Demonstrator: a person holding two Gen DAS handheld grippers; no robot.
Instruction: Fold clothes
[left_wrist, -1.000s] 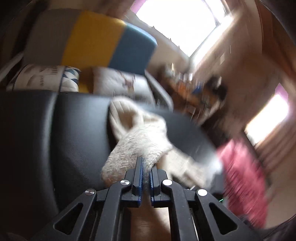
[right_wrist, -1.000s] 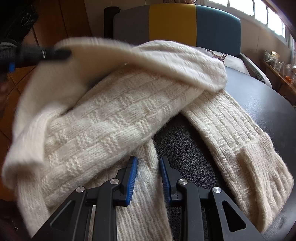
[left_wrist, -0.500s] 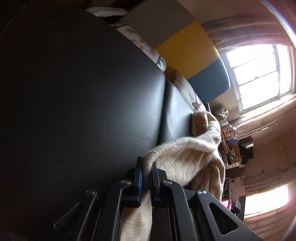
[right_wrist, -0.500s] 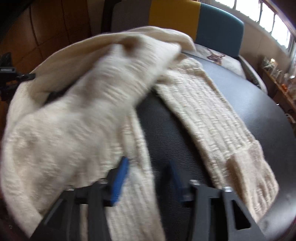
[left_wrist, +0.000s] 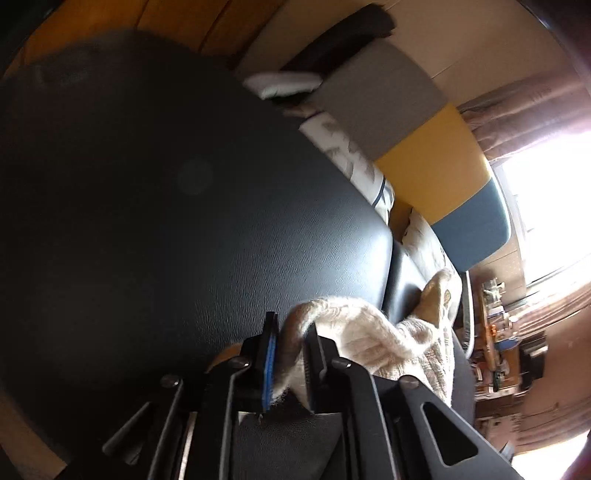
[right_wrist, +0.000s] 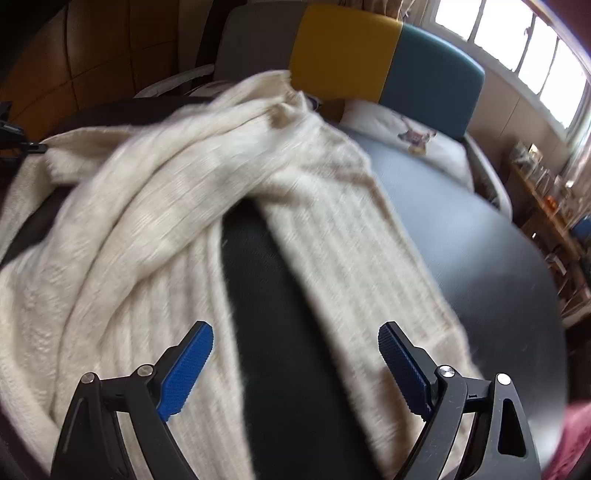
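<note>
A cream knit sweater (right_wrist: 147, 221) lies bunched on the black leather table (right_wrist: 480, 258), one long ribbed sleeve (right_wrist: 351, 258) running toward me. My right gripper (right_wrist: 295, 332) hovers over it with its jaws wide and still opening. Nothing is between them but bare table; its blue pads (right_wrist: 184, 365) stand over the knit on either side. In the left wrist view my left gripper (left_wrist: 291, 325) has a fold of the sweater (left_wrist: 369, 339) between its jaws. They are starting to open, and the cloth still fills the narrow gap. The left gripper's tip (right_wrist: 22, 147) shows at the sweater's far-left corner.
A bench back in grey, yellow and blue panels (right_wrist: 369, 55) stands behind the table with printed cushions (right_wrist: 406, 133) against it. A cluttered shelf (right_wrist: 546, 192) runs along the right under bright windows. Red cloth (right_wrist: 576, 435) shows at the lower right. Dark tabletop (left_wrist: 147, 221) stretches left.
My left gripper swept sideways across the table, dragging the sweater's edge and rolling, and its jaws parted slightly. My right gripper released the knit strip and opened wide.
</note>
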